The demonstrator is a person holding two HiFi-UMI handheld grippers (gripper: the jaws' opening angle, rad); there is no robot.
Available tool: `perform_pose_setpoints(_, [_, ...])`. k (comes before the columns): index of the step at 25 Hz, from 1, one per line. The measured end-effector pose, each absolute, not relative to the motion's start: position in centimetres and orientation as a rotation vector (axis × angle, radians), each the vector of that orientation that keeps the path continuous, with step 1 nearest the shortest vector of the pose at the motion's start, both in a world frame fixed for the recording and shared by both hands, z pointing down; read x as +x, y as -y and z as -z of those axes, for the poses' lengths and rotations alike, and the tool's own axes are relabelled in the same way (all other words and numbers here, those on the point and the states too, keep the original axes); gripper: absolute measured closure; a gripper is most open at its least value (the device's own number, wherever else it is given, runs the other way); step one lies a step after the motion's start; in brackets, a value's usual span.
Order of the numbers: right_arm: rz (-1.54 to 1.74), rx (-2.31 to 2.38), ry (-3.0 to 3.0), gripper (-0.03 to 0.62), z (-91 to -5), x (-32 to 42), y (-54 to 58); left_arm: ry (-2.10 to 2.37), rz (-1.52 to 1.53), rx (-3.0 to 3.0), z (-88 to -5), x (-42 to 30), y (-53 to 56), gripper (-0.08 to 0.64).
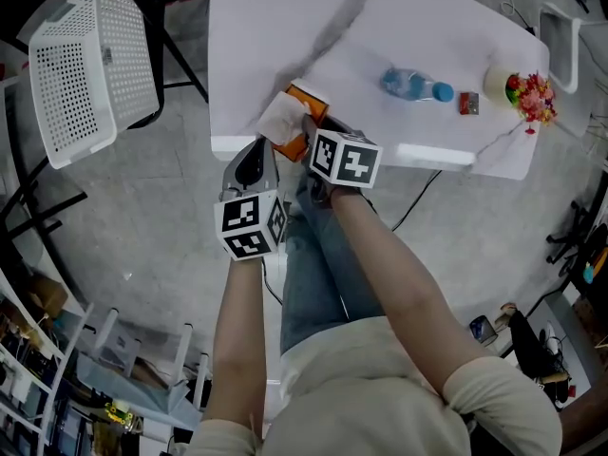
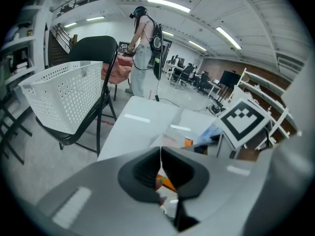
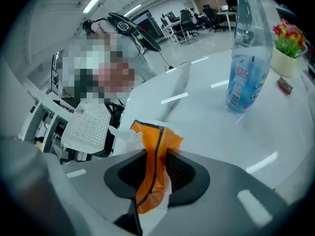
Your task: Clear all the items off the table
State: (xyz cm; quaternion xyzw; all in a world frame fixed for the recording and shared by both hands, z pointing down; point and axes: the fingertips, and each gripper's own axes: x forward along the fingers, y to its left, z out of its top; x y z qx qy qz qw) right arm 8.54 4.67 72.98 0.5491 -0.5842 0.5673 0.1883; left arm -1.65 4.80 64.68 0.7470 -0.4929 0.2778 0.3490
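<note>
Containers first. A white perforated basket [image 1: 90,65] sits on a black chair [image 1: 176,41], off the worktop [image 1: 285,27] and well away to the left of both hand-held grippers. The head view looks into it and shows only its own holed walls and floor. A pale flower pot [image 1: 496,82] holds a bunch of red, pink and yellow flowers [image 1: 532,95]. It stands farthest to the right of the right hand-held gripper [image 1: 312,129]. A clear water bottle [image 3: 248,58] with a blue label stands upright ahead and to the right of that hand-held gripper. I cannot tell how full it is.

Counted: one basket, one chair, one pot, one bottle, one small red item [image 1: 468,104] between bottle and pot, one orange packet [image 3: 155,146], two hand-held grippers.

The right hand-held gripper is clamped on the orange packet at the near edge of the worktop. The packet stands up between the jaws, and white tissue [image 1: 280,120] shows at its left side.

The left hand-held gripper [image 1: 255,155] sits just beside the right one, nearer the person. Its jaws are pressed together, and a bit of the orange packet shows past them.
</note>
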Motion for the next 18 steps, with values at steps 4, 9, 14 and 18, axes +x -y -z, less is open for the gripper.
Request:
perform_pose_setpoints(4, [-1.583,1.576,1.65,0.488,-71.9,9.4,-4.0,1.277,-0.718,1.947,-64.0,-1.6,-4.5,0.547])
perform_pose_setpoints(9, [-1.541,1.605,1.669,0.488,-70.0,10.3,-3.4,1.279,-0.709,1.964,-62.5,-1.3,-4.1,0.548])
perform_pose_setpoints(14, [-1.486,1.623,1.696,0.488,-67.6,10.9,-3.3,1.285,-0.693,1.978,-60.5,-1.0,-4.0,0.548])
perform_pose_setpoints(18, [-1.459,1.622,1.72,0.488,-65.4,11.3,-3.5,1.29,-0.676,1.986,-58.5,-0.6,-4.1,0.548])
